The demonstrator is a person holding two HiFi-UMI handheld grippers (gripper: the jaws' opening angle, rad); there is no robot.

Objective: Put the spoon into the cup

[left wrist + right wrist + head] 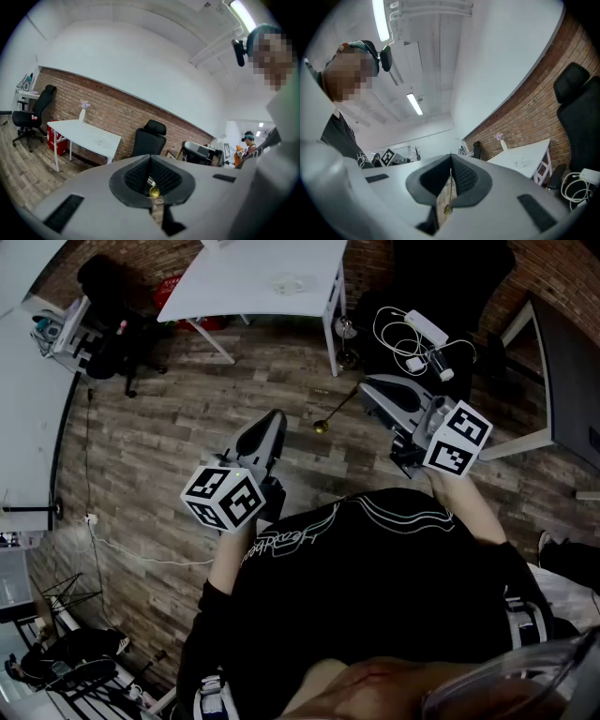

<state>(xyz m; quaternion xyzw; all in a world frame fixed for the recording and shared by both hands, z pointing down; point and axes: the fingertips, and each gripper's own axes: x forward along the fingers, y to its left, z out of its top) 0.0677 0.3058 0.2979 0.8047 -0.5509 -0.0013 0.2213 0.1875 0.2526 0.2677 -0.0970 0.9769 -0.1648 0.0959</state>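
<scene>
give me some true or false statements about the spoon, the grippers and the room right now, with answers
1. The spoon is clamped by its handle in the right gripper. True.
2. The spoon's bowl is silver. False: it is gold-coloured.
3. The left gripper grips the spoon too. False: its jaws are together on nothing, and it is apart from the spoon.
4. A white table stands by a brick wall. True.
5. The floor is carpeted. False: it is wood planks.
</scene>
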